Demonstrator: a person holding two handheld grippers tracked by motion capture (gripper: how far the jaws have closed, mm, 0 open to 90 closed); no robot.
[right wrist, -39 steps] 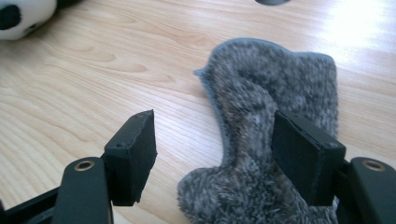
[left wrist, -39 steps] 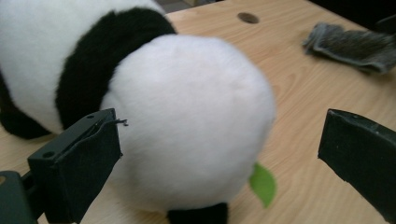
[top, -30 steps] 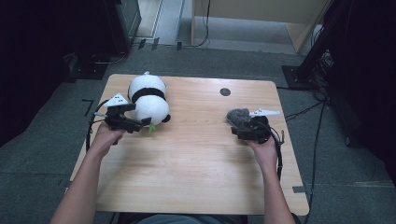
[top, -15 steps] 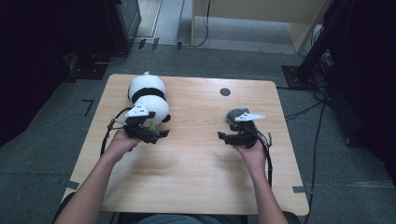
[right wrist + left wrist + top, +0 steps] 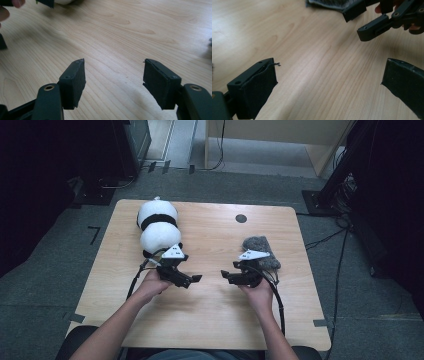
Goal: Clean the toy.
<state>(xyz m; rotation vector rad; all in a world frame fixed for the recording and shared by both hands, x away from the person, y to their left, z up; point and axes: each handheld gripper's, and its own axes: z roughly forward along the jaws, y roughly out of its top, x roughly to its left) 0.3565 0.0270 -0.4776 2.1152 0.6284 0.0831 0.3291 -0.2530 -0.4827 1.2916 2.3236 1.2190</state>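
A white plush toy with a black band (image 5: pixel 156 227) lies on the left of the wooden table (image 5: pixel 210 320). A grey furry piece (image 5: pixel 260 251) lies at the right, and its edge reaches the top of the left gripper view (image 5: pixel 329 3). My left gripper (image 5: pixel 194 280) hovers near the middle, open wide, with bare wood between its pads (image 5: pixel 259 87). Facing it, my right gripper (image 5: pixel 226 276) is open too; its jaws have just been closing a little, with nothing between its pads (image 5: pixel 75 82). The right gripper (image 5: pixel 377 25) also shows at the top right of the left gripper view.
A small dark round hole (image 5: pixel 241 218) sits near the table's far edge. Cables trail from both grippers toward the person. Grey floor surrounds the table, with dark equipment at the far left and right.
Both hands moved inward toward the table's middle. The left gripper left the plush toy and swung right; the right gripper moved left, off the grey furry piece. Their tips now face each other.
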